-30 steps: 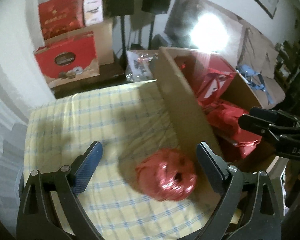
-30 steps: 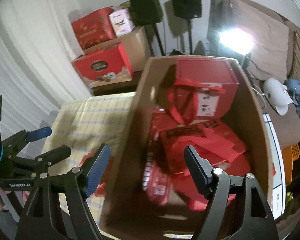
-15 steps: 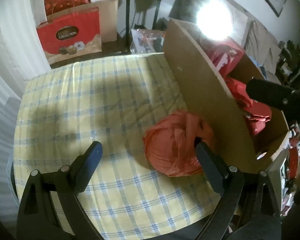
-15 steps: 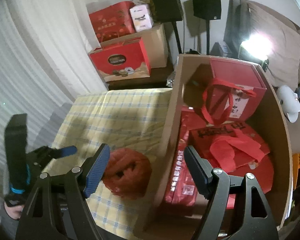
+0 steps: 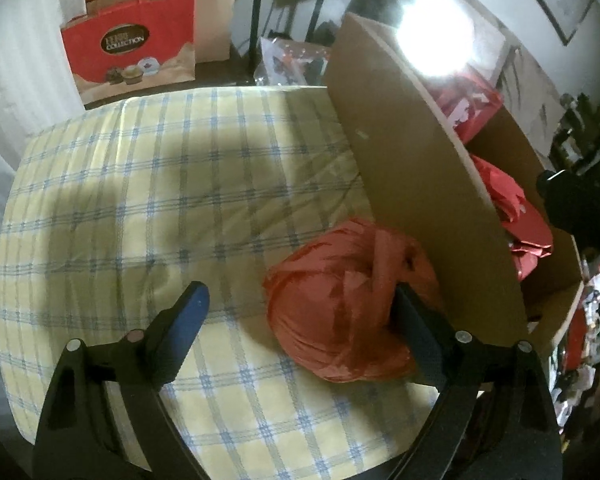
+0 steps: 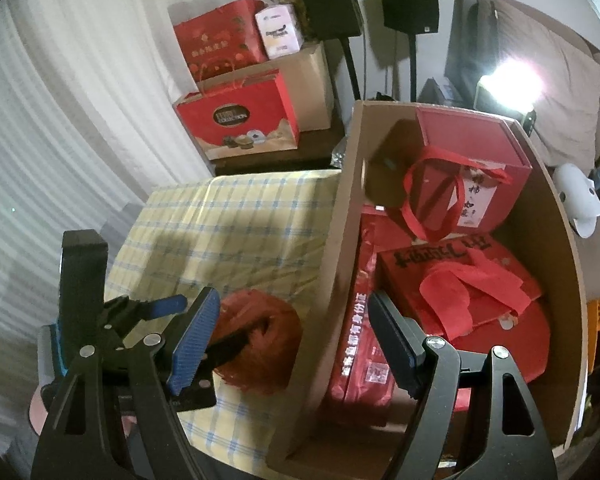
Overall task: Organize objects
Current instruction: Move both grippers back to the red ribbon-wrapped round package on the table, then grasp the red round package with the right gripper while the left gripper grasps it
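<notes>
A crumpled red plastic bag (image 5: pixel 340 304) lies on the yellow checked tablecloth (image 5: pixel 148 184), right against the outer wall of a big cardboard box (image 5: pixel 420 184). My left gripper (image 5: pixel 300 304) is open; its right finger touches the bag's right side and the left finger stands apart. The bag (image 6: pixel 268 344) also shows in the right wrist view, with the left gripper's finger pressed into it. My right gripper (image 6: pixel 294 332) is open and empty above the box wall (image 6: pixel 332 264). The box holds red gift bags (image 6: pixel 464 304) and a red box (image 6: pixel 472 160).
Behind the table stand a red chocolate gift bag (image 5: pixel 136 56), cardboard boxes (image 6: pixel 312 76) and two black speakers on stands (image 6: pixel 408 0). A bright lamp (image 6: pixel 508 80) glares at the back right. White curtains (image 6: pixel 60 120) hang at the left.
My left gripper has come down closer to the red bag, and its right finger now touches the bag. My right gripper has pulled back and left from over the box's inside.
</notes>
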The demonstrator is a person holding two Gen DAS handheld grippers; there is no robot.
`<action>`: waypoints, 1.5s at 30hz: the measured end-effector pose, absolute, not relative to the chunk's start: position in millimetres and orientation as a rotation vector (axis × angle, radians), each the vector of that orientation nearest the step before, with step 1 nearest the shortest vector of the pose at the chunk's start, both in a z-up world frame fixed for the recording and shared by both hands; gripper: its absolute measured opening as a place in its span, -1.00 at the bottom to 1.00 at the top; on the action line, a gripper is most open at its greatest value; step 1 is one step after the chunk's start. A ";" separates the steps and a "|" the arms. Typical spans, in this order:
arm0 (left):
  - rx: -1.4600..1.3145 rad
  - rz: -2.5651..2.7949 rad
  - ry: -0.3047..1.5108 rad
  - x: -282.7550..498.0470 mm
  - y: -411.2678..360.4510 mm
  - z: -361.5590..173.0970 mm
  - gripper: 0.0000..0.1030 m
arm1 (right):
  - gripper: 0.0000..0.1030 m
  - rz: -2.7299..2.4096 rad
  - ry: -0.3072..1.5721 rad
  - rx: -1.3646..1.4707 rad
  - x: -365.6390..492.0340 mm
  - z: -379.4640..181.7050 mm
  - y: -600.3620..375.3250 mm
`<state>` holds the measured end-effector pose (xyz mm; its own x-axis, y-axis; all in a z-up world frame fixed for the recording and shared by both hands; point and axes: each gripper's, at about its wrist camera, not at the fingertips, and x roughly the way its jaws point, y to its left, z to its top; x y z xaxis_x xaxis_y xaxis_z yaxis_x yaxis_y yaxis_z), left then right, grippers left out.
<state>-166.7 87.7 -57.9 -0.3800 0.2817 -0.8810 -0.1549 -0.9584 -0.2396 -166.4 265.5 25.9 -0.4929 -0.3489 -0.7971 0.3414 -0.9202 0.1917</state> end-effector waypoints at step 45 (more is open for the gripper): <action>-1.646 2.348 -0.662 -111.7 -97.5 -109.8 0.60 | -0.05 -1.860 -0.169 1.329 -151.9 -62.9 129.8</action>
